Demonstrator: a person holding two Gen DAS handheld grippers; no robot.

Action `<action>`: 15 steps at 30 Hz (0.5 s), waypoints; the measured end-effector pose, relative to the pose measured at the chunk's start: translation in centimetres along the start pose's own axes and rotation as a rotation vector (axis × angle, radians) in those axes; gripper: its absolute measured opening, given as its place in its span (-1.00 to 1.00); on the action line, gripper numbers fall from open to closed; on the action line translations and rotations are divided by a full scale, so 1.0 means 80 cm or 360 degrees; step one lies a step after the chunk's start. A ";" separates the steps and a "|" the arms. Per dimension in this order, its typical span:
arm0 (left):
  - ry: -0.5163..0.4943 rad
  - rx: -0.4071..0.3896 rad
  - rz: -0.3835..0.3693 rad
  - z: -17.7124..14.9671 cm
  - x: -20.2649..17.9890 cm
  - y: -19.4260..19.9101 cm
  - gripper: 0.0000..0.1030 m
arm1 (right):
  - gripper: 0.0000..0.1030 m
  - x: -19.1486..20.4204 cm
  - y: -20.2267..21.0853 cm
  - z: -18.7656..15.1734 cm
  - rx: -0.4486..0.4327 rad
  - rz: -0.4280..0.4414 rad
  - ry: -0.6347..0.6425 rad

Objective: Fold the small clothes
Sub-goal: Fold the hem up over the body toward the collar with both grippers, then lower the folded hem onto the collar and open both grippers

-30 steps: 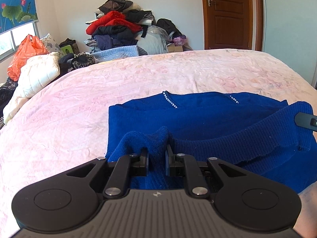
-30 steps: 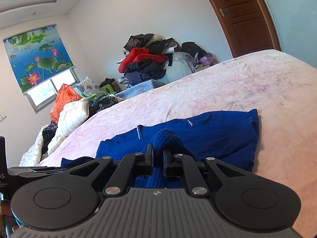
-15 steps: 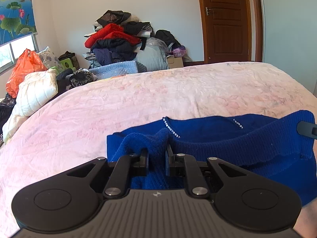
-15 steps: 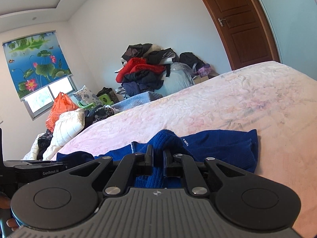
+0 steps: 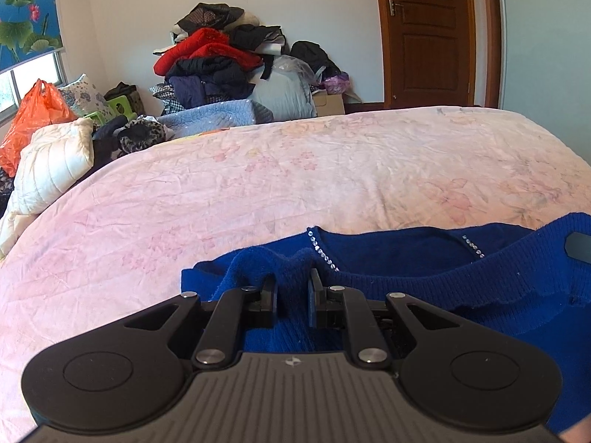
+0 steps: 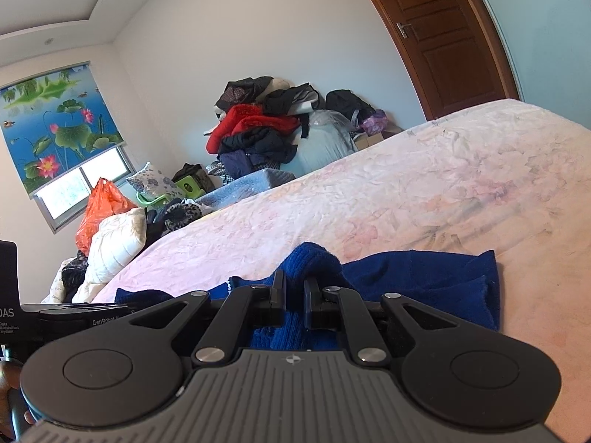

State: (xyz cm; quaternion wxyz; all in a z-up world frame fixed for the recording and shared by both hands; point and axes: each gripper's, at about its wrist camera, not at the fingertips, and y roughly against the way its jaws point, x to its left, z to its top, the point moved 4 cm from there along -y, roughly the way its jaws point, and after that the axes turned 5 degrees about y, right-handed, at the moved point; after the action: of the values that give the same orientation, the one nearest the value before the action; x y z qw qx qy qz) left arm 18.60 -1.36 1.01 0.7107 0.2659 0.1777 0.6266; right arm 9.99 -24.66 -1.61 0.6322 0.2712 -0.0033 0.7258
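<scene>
A royal blue knit sweater [image 5: 461,277] with a sparkly neckline lies on the pink bed. My left gripper [image 5: 293,280] is shut on a bunched fold of its ribbed edge, carried over the garment toward the neckline. My right gripper [image 6: 294,284] is shut on another bunch of the same sweater [image 6: 424,277], lifted above the flat part. The tip of the right gripper [image 5: 578,245] shows at the right edge of the left wrist view. In the right wrist view the body of the left gripper [image 6: 74,312] sits at the lower left. The cloth under both tools is hidden.
The pink floral bedspread [image 5: 295,170] stretches ahead. A heap of clothes [image 5: 221,70] stands by the far wall, with a white quilted pillow [image 5: 51,162] and an orange bag [image 5: 33,114] at left. A brown door [image 5: 424,33] is at the right.
Both grippers have carried the sweater's edge forward over the garment; less of the flat blue cloth shows beyond the fingers, and the neckline is now just ahead of them.
</scene>
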 end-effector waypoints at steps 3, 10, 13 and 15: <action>-0.0006 0.0023 0.0008 0.004 0.000 -0.018 -0.72 | -0.74 -0.008 -0.018 0.000 0.0025 -0.0008 -0.0030; -0.0018 0.0089 0.0036 0.004 -0.004 -0.054 -0.72 | -0.74 -0.030 -0.059 -0.001 0.0111 -0.0008 -0.0107; -0.0023 0.0117 0.0044 0.004 -0.005 -0.069 -0.69 | -0.74 -0.039 -0.072 -0.003 0.0142 -0.0015 -0.0141; -0.0021 0.0132 0.0052 0.004 -0.005 -0.076 -0.68 | -0.74 -0.044 -0.080 -0.004 0.0161 -0.0019 -0.0152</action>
State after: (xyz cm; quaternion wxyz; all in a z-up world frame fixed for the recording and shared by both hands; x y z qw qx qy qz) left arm 23.57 -2.29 -2.41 0.6899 0.3021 0.1946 0.6284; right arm 15.99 -26.49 -5.44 0.6211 0.3371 0.0049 0.7076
